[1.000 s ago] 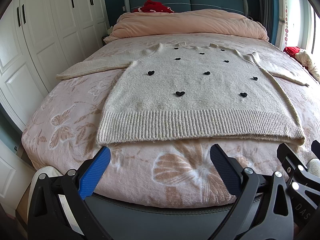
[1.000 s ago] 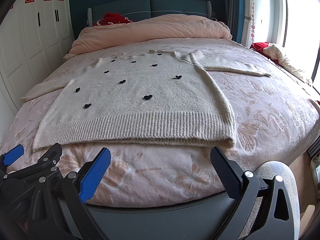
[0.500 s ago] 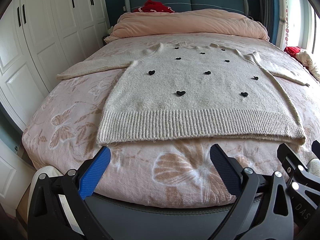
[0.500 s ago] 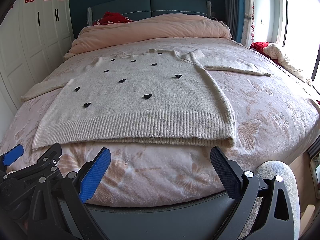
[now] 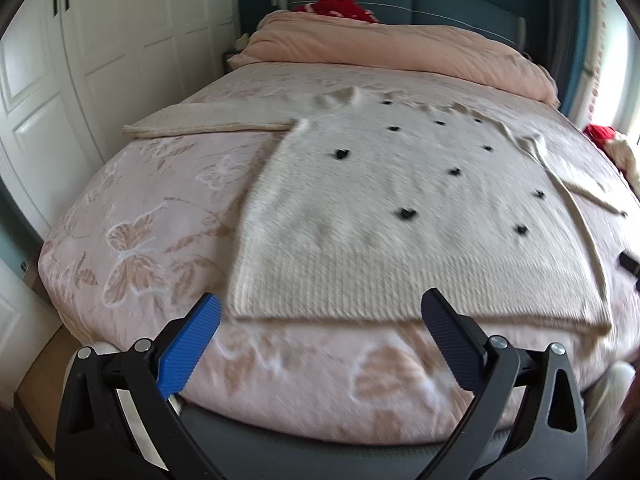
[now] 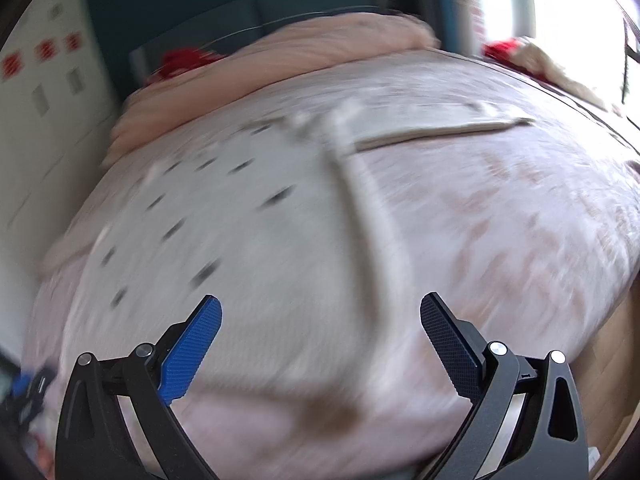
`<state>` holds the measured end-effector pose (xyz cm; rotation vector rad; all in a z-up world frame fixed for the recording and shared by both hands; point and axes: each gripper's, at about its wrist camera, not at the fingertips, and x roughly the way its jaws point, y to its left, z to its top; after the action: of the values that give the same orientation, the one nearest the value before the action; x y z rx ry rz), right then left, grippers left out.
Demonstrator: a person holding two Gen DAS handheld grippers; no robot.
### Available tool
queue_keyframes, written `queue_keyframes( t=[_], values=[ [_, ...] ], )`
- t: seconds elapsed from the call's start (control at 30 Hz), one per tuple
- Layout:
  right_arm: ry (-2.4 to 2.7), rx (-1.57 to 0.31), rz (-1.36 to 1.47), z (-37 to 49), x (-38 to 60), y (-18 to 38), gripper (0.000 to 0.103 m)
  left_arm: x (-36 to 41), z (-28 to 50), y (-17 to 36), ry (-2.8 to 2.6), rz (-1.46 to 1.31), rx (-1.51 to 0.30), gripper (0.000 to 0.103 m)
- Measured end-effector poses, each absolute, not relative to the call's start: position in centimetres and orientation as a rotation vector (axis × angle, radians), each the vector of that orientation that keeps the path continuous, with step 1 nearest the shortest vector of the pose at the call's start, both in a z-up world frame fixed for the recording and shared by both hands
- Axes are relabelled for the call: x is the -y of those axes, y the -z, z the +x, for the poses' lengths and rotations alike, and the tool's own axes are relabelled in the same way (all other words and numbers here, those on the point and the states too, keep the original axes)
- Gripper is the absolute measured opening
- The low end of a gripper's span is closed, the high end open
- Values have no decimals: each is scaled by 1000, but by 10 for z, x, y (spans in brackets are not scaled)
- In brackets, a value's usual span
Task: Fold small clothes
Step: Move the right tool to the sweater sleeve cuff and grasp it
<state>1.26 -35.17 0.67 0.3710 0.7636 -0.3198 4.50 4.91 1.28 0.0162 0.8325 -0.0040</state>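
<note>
Both claws are spread wide with nothing between their fingers: the left gripper (image 5: 320,316) hangs just short of the ribbed hem of the cream knitted sweater with small black hearts (image 5: 400,208). That sweater lies flat, sleeves out, on the pink butterfly-print bedspread (image 5: 152,216); the right gripper (image 6: 320,320) hovers over its right side in a blurred view.

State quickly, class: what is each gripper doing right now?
Left gripper: open, holding nothing, near the sweater hem.
Right gripper: open, holding nothing.
</note>
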Motion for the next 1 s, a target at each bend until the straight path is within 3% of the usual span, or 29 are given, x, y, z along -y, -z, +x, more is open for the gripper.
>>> queue_keyframes(
  t=[0.23,0.4,0.67,0.73,0.77,0.8,0.9,1.0],
  values=[
    [568,-735,570,91,551,-7,98,-49,85,-14,-71,43,-827,98],
    [696,-693,849,129,665,26,97,-39,113,-11,-90,45,-853,98],
    [777,-683,921,173,731,62,85,-25,144,-3,-67,66,-902,98],
    [769,-679,886,184,735,62,70,-21,148,0,-63,80,-908,98],
    [753,-683,878,188,732,62,44,-20,150,0,-58,81,-914,98],
    [729,-696,877,196,732,62,12,-19,151,2,-50,75,-918,98],
    [663,-635,883,210,725,45,12,-20,155,3,-43,55,-924,98],
    [485,-491,815,228,681,-9,12,-24,161,3,-40,20,-924,98]
  ],
)
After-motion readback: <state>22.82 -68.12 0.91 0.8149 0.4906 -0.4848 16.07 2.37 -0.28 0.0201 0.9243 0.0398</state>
